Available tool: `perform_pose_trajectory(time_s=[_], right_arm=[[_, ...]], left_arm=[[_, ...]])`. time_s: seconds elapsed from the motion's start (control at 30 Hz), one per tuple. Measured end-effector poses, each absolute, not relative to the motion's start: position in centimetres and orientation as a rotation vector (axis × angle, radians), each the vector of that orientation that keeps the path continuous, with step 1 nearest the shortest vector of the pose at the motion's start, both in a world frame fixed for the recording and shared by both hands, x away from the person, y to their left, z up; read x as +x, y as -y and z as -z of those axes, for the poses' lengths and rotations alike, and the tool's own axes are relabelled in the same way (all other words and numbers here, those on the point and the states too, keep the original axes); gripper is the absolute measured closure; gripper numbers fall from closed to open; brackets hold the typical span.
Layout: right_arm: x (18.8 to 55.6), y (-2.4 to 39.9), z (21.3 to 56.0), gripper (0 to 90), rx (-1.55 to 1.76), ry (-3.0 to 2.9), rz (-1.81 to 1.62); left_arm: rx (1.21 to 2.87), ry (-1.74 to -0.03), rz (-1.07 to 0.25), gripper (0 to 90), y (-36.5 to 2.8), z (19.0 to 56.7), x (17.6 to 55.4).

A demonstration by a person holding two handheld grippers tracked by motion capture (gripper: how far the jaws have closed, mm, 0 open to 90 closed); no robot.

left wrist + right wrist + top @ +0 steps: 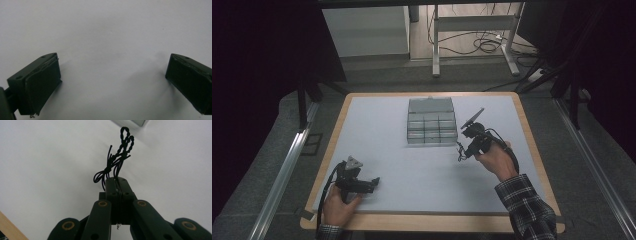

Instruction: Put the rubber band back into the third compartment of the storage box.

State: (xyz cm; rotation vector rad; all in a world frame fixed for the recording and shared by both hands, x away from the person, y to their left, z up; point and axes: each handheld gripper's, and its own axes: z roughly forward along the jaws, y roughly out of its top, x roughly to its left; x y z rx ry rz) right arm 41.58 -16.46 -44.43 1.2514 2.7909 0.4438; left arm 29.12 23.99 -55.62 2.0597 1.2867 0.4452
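Note:
A small bundle of thin black twisted wire (117,157) sticks out from between the pressed-together jaws of my right gripper (117,181). In the high view that right gripper (462,152) hangs a little above the white mat, just right of the box's front corner, with the wire bundle (460,150) dangling at its tip. My left gripper (373,184) rests at the front left of the mat. Its two black pads (42,82) stand wide apart over bare mat, nothing between them.
A grey compartment box (432,122) with its lid tilted back sits at the middle back of the white mat (412,165). The mat lies on a wood-edged table (432,222). Dark curtains and metal rails flank the table.

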Motion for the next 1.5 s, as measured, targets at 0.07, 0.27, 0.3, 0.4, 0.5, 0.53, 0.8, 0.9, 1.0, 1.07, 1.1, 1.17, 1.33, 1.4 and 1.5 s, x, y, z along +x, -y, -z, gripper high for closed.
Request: perform_pose_trajectory(time_s=[0.07, 0.27, 0.3, 0.4, 0.5, 0.53, 0.8, 0.9, 1.0, 1.07, 1.1, 1.17, 1.33, 1.4, 1.5], right_arm=[[41.7, 16.5, 44.0, 88.0, 1.257, -2.784, -0.454], [42.1, 16.5, 43.0, 88.0, 1.281, -2.756, -0.484], [42.2, 16.5, 42.9, 88.0, 1.280, -2.752, -0.487], [42.5, 16.5, 42.5, 88.0, 1.292, -2.737, -0.510], [42.8, 16.4, 42.1, 88.0, 1.307, -2.716, -0.539], [42.9, 16.4, 42.0, 88.0, 1.309, -2.709, -0.550], [43.6, 16.4, 41.8, 87.9, 1.320, -2.654, -0.631], [43.9, 16.4, 42.0, 88.0, 1.327, -2.632, -0.665], [44.2, 16.4, 42.0, 88.0, 1.338, -2.610, -0.687], [44.5, 16.4, 42.1, 87.9, 1.347, -2.595, -0.706], [44.6, 16.4, 42.1, 88.0, 1.348, -2.586, -0.715], [44.8, 16.3, 42.2, 87.9, 1.349, -2.574, -0.728], [45.3, 16.0, 42.7, 87.9, 1.343, -2.539, -0.771], [45.5, 15.9, 43.1, 87.9, 1.343, -2.531, -0.777], [45.9, 15.8, 43.5, 87.9, 1.352, -2.512, -0.792]], left_arm=[[2.060, -1.287, -0.445, 0.0, -24.0, 55.6, 29.1], [2.060, -1.286, -0.445, 0.0, -24.0, 55.6, 29.1], [2.059, -1.287, -0.445, 0.0, -24.0, 55.6, 29.1], [2.060, -1.286, -0.445, 0.0, -24.0, 55.6, 29.1], [2.060, -1.287, -0.445, 0.0, -24.0, 55.6, 29.1], [2.060, -1.286, -0.445, 0.0, -24.0, 55.6, 29.1], [2.051, -1.290, -0.445, 0.0, -23.9, 55.6, 29.1], [2.051, -1.290, -0.445, 0.0, -24.0, 55.6, 29.1], [2.051, -1.290, -0.446, 0.0, -24.0, 55.6, 29.1], [2.052, -1.290, -0.445, 0.0, -24.0, 55.6, 29.1], [2.052, -1.290, -0.445, 0.0, -24.0, 55.6, 29.1], [2.051, -1.290, -0.445, 0.0, -24.0, 55.6, 29.1], [2.051, -1.290, -0.445, 0.0, -24.0, 55.6, 29.1], [2.050, -1.290, -0.444, 0.0, -23.9, 55.6, 29.1], [2.051, -1.290, -0.444, 0.0, -23.9, 55.6, 29.1]])
